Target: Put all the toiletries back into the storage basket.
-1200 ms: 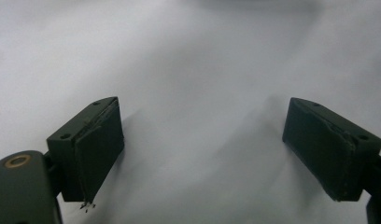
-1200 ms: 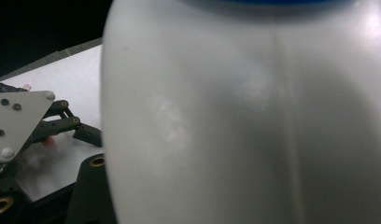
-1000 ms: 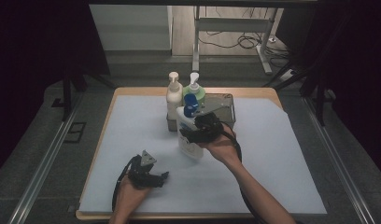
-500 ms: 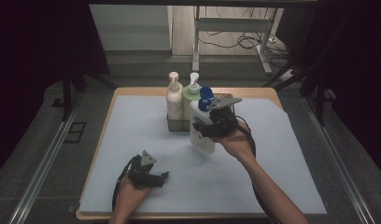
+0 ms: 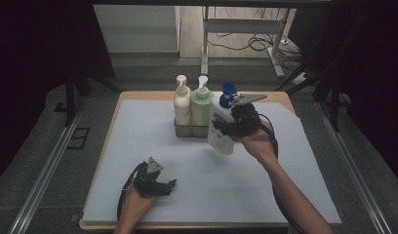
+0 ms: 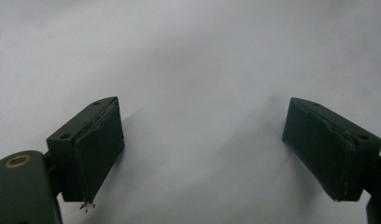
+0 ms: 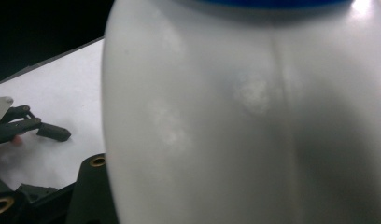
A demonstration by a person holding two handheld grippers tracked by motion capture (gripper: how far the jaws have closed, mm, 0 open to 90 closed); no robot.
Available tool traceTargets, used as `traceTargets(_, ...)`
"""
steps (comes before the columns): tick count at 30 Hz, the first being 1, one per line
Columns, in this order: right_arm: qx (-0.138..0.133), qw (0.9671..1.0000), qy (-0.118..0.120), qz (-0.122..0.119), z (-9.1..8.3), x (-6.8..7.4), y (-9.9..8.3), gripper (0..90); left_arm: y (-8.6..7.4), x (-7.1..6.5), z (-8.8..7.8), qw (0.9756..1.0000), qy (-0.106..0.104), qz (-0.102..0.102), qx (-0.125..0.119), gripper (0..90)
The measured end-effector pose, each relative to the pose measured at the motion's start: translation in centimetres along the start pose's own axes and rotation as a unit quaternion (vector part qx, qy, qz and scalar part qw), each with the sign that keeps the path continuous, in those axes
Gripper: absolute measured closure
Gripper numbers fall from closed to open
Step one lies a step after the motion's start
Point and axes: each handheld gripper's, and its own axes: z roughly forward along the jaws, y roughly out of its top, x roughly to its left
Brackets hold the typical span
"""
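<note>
The right claw (image 5: 226, 127) is gripping the white blue-capped bottle (image 5: 221, 130), lifting it tilted near the worktop's (image 5: 138, 161) far edge beside the caddy (image 5: 192, 129); tilted further, it risks slipping or clipping the green bottle (image 5: 202, 105). The left claw (image 5: 169, 185) is resting wide, empty.

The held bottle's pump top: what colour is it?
Blue, on the white bottle; its pump top shows best in the high view.

Dim overall, dark at the high view's sides; soft shadows on the white mat (image 5: 153, 141); close bottle (image 7: 244, 121) blurred, faintly glared.
</note>
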Motion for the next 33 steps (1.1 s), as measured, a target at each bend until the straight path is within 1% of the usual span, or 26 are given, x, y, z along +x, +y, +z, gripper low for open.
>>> traceTargets(8, -0.002, 0.9998, -0.017, 0.006, -0.6, -1.1, 0.5, 40.4, 0.0, 0.0, 0.0, 1.0000, 0.000, 0.000, 0.000, 12.2)
traceTargets(13, -0.004, 0.9994, -0.030, 0.016, -0.7, -2.1, 0.6, 40.4, 0.0, 0.0, 0.0, 1.0000, 0.000, 0.000, 0.000, 12.2)
traceTargets(17, -0.002, 0.9989, -0.040, 0.023, -0.4, -2.8, 0.7, 40.4, 0.0, 0.0, 0.0, 1.0000, 0.000, 0.000, 0.000, 12.2)
traceTargets(21, -0.005, 0.9985, -0.049, 0.025, 0.0, -3.4, 0.7, 40.4, 0.0, 0.0, 0.0, 1.0000, 0.000, 0.000, 0.000, 12.2)
traceTargets(24, -0.008, 0.9980, -0.054, 0.033, 0.2, -3.8, 0.8, 40.5, 0.0, 0.0, 0.0, 1.0000, 0.000, 0.001, 0.001, 12.2)
traceTargets(33, -0.010, 0.9966, -0.070, 0.042, 0.7, -4.9, 1.5, 40.5, 0.0, 0.0, 0.0, 1.0000, 0.000, 0.000, 0.000, 12.2)
